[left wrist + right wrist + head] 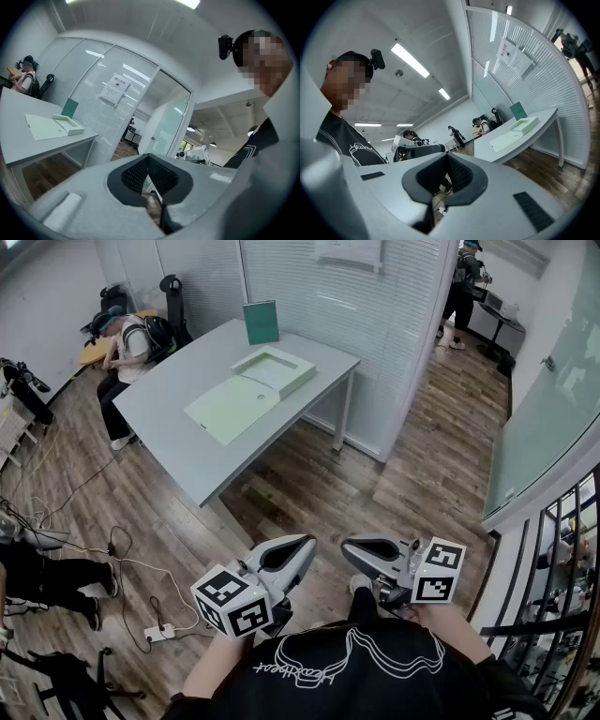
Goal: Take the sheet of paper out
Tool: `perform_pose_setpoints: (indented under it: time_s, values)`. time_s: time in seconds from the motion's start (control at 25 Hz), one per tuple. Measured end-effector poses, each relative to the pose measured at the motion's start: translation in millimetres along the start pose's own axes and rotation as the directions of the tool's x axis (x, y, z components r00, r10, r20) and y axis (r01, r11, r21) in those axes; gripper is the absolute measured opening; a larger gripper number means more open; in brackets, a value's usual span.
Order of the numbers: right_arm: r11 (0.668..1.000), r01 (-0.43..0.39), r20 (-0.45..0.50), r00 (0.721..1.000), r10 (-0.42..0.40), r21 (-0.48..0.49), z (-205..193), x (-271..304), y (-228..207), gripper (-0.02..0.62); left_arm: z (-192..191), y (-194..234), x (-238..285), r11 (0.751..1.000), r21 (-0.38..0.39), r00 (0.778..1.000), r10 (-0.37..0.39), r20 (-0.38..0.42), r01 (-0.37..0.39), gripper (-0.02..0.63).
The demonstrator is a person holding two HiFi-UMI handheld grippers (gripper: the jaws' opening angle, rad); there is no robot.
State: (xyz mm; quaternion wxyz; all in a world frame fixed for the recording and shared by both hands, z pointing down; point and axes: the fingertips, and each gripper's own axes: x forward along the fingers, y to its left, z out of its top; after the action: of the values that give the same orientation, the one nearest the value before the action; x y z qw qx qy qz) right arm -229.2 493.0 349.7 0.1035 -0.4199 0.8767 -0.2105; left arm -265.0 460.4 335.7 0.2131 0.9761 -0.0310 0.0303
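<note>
A pale green box file (248, 390) lies open on the grey table (178, 442) across the room, its flat lid toward me and its tray (274, 369) behind. I cannot make out a separate sheet of paper in it. A dark green folder (261, 322) stands at the table's far edge. Both grippers hang close to my chest, far from the table, tips pointing at each other. My left gripper (307, 547) has its jaws shut and empty, with pads meeting in the left gripper view (149, 158). My right gripper (349, 549) is likewise shut on nothing (447, 158). The file (56, 125) (515, 131) appears small in both gripper views.
A person (127, 338) sits at the table's far left end. Cables and a power strip (159, 631) lie on the wood floor to my left. A blind-covered glass partition (375, 324) runs behind the table. A railing (562, 549) stands at the right, and another person (464, 287) stands far back.
</note>
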Motion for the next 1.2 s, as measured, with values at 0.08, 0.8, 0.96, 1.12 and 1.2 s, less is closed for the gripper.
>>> perform_pose_setpoints:
  time_s: [0.08, 0.8, 0.96, 1.12, 1.2]
  values:
    - [1.0, 0.002, 0.005, 1.0, -0.002, -0.004, 3, 6, 0, 0.009, 3, 5, -2, 1.0, 0.0, 1.0, -0.001, -0.004, 0.001, 0.013]
    - [0.999, 0.025, 0.028, 0.999, -0.024, -0.038, 37, 13, -10, 0.009, 27, 5, -9, 0.997, 0.072, 1.0, 0.008, -0.006, -0.007, 0.012]
    - [0.999, 0.014, 0.002, 1.0, -0.014, -0.036, 32, 13, -16, 0.009, 25, 10, -6, 0.999, 0.048, 1.0, 0.002, -0.006, -0.001, 0.012]
    - [1.0, -0.002, -0.012, 1.0, 0.002, -0.012, 29, 18, -32, 0.009, 26, 25, 7, 0.999, 0.029, 1.0, 0.014, -0.012, -0.014, 0.013]
    - [1.0, -0.009, -0.013, 1.0, 0.009, 0.009, 29, 21, -48, 0.009, 25, 35, 17, 1.0, 0.018, 1.0, 0.024, -0.02, -0.024, 0.014]
